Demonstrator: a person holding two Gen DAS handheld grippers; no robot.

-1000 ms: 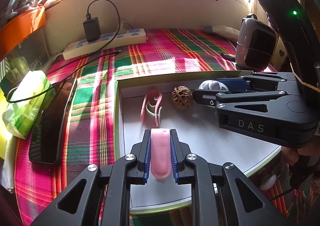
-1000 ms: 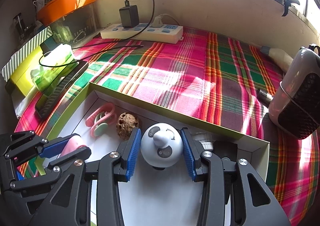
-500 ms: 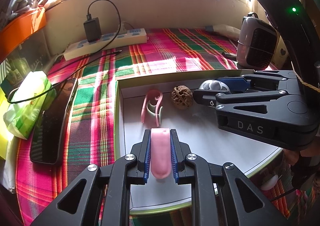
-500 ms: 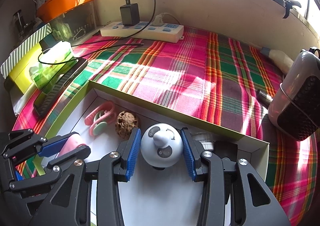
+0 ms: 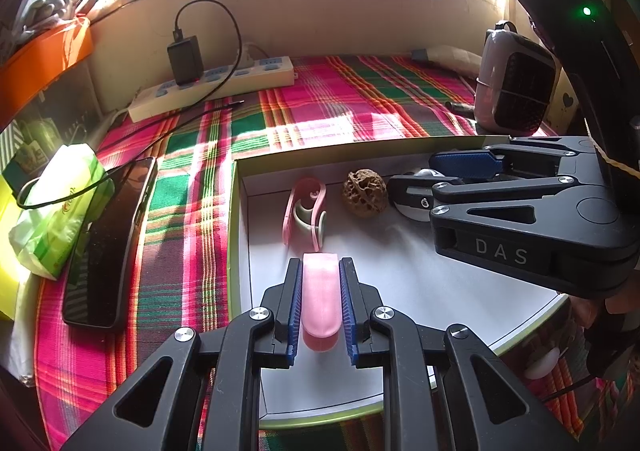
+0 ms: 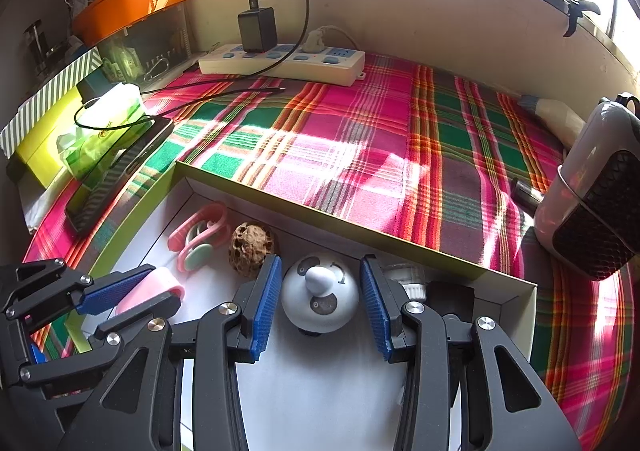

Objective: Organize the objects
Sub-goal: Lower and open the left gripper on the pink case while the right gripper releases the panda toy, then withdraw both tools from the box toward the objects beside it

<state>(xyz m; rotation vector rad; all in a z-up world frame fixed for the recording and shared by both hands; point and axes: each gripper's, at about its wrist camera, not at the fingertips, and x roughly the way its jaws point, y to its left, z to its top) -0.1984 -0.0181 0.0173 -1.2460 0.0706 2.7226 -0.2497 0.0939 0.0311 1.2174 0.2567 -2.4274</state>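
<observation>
The left gripper [image 5: 320, 301] had its jaws squeezed tight on a smooth pink rounded plastic piece [image 5: 321, 299], holding it low over the white floor of the shallow green-edged cardboard box [image 5: 236, 235]. The right gripper [image 6: 320, 301] had its jaws about half open around a round white ball-shaped toy with grey patches [image 6: 318, 297]. A thin gap showed on each side of the toy, so the blue pads did not seem to press on it, and it looked as if it sat on the box floor near the far wall.

The two grippers were close together inside the box. If either one swung sideways, I think it could bump the other and knock a thing loose. The pink piece was smooth, so it might slide out of the pads if the grip went slack. The white toy was round, so it might roll away if a pad nudged it, and it could hit the brown bumpy walnut shell [image 6: 251, 249] just beside it.

In the box I counted one pink piece, one white toy, one walnut shell and one pink and pale green looped clip [image 6: 198, 241]. Something small and white showed behind the right gripper, but I could not tell what it was. There were two grippers.
</observation>
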